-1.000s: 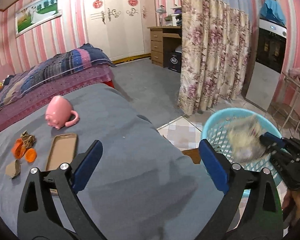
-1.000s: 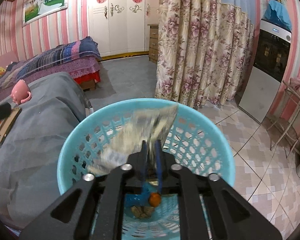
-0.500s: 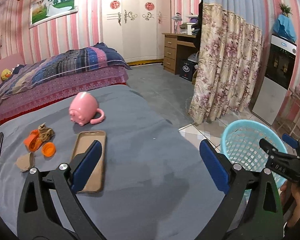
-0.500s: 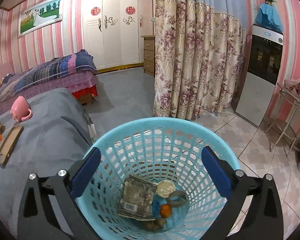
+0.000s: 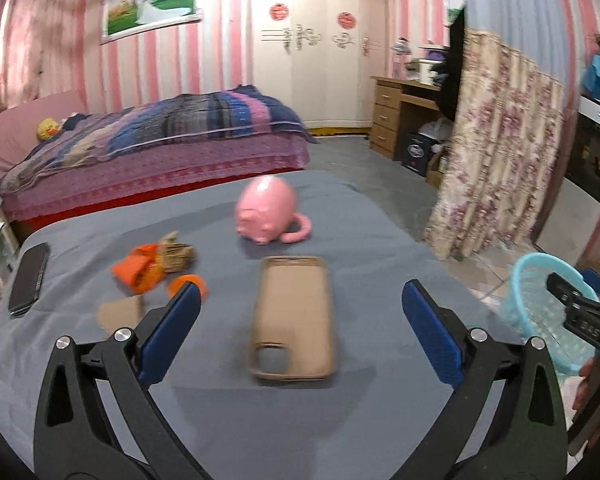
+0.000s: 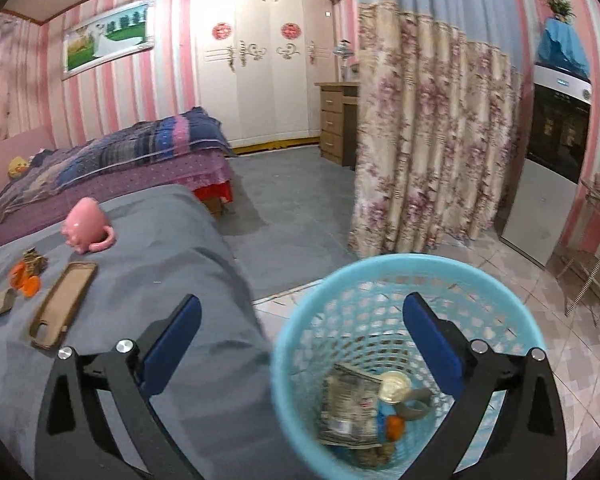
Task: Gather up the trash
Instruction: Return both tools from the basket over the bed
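Observation:
Trash lies on the grey bedcover (image 5: 360, 240): an orange wrapper (image 5: 138, 270), a brown crumpled scrap (image 5: 176, 256), an orange cap (image 5: 188, 282) and a cardboard piece (image 5: 120, 314). My left gripper (image 5: 300, 316) is open and empty above the cover, just right of that trash. My right gripper (image 6: 300, 332) is open and empty over the near rim of the light blue basket (image 6: 380, 276), which holds a silver wrapper (image 6: 348, 408), a lid and other scraps. The basket (image 5: 540, 300) also shows at the left wrist view's right edge.
A tan phone case (image 5: 294, 312) lies between the left fingers. A pink pig mug (image 5: 266, 210) lies beyond it. A black phone (image 5: 30, 278) lies at the cover's left edge. A second bed (image 5: 160, 148), a floral curtain (image 6: 432, 140) and tiled floor surround.
My right gripper opened and dropped the silver wrapper into the basket, then drew back left. My left gripper swung left toward the trash on the cover.

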A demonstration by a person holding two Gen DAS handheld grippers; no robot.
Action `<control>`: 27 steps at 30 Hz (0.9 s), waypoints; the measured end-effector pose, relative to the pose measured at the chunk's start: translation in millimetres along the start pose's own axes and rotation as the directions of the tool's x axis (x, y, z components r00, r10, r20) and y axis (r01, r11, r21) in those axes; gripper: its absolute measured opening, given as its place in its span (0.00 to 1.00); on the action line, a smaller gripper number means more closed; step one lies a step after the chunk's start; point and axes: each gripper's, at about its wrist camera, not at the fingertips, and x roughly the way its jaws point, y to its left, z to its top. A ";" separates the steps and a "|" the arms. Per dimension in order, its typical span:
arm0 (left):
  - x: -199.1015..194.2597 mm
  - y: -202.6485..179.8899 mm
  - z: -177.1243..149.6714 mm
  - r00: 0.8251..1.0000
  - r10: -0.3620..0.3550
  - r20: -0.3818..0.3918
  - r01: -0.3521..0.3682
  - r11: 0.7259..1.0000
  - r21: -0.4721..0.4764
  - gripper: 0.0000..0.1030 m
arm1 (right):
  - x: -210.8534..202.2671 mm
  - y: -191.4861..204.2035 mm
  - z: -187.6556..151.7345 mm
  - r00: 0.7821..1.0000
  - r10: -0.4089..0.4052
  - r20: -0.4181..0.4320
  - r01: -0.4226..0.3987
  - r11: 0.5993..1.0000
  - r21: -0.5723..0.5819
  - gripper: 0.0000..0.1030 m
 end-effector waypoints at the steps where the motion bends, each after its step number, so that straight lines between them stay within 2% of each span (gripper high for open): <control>1: 1.8 11.9 -0.9 1.000 0.010 -0.002 -0.010 1.000 -0.016 0.94 | -0.3 5.9 -0.5 1.000 0.009 0.000 -0.009 1.000 -0.005 0.96; 10: 21.9 84.8 -9.0 0.996 0.085 -0.036 -0.088 0.992 -0.095 0.94 | 10.3 64.9 -1.3 0.995 0.094 -0.037 -0.095 0.995 -0.036 0.96; 13: 32.2 104.0 -7.5 0.995 0.081 -0.064 -0.088 0.989 -0.119 0.94 | 15.5 82.9 2.5 0.994 0.106 -0.040 -0.108 0.993 -0.045 0.96; 16: 44.8 126.5 -9.5 0.989 0.105 -0.106 -0.122 0.979 -0.166 0.94 | 21.9 99.6 4.9 0.991 0.128 -0.039 -0.129 0.991 -0.038 0.96; 19: 51.2 141.4 -11.4 0.987 0.103 -0.127 -0.126 0.973 -0.195 0.94 | 27.8 116.5 9.4 0.987 0.156 -0.042 -0.158 0.987 -0.042 0.96; 27: 63.2 174.1 -18.2 0.974 0.161 -0.159 -0.193 0.958 -0.214 0.94 | 50.8 177.3 20.8 0.974 0.216 -0.070 -0.222 0.970 -0.097 0.96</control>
